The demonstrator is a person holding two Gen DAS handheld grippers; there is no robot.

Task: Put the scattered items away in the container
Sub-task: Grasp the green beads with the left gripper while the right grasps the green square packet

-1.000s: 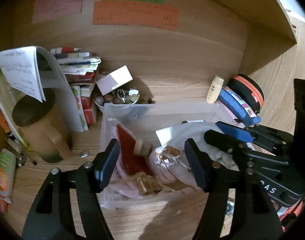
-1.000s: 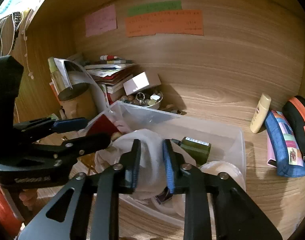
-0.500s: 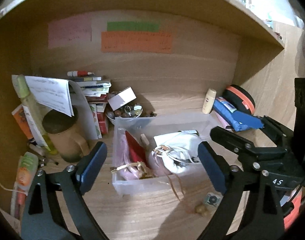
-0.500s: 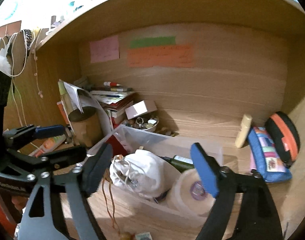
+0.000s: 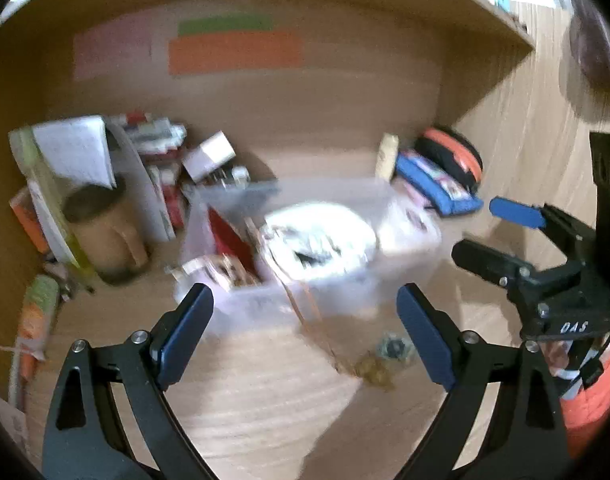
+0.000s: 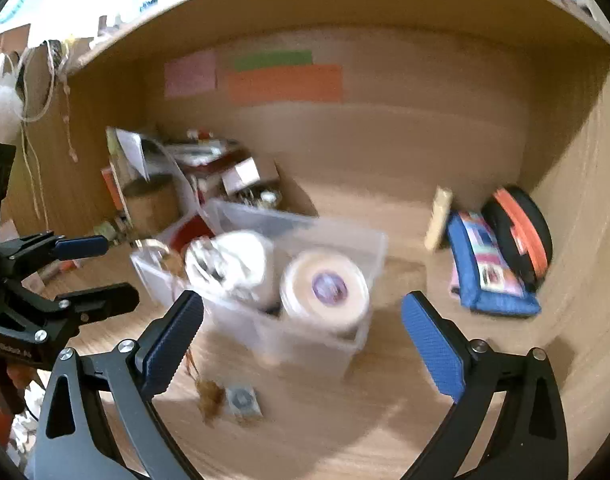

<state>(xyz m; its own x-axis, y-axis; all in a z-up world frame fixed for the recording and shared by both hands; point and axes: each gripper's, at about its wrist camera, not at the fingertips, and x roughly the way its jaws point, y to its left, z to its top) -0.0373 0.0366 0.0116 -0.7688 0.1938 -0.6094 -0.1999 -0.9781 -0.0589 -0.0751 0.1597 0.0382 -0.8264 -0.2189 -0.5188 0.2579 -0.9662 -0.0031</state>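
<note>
A clear plastic container [image 5: 261,308] [image 6: 329,344] stands on the wooden desk. It holds a white cloth pouch [image 5: 321,236] [image 6: 229,264], a red item [image 5: 229,240] and a roll of tape [image 6: 325,288]. A cord hangs over its front wall down to a small brown lump [image 5: 375,372] [image 6: 211,398] and a small flat packet [image 5: 393,348] [image 6: 243,400] on the desk. My left gripper [image 5: 305,336] is open and empty, held back from the container. My right gripper [image 6: 303,344] is open and empty too. Both views are blurred.
At the left stand a brown mug [image 5: 105,232], papers and stacked books [image 5: 157,168]. A small bowl of bits with a white box [image 5: 213,160] sits behind the container. A blue pencil case [image 6: 489,276], a black-orange pouch [image 6: 521,232] and a cream tube [image 6: 437,220] lie right.
Both grippers opened wide and pulled back and up from the container. The white pouch that the right gripper held stays in the container. The views have blurred.
</note>
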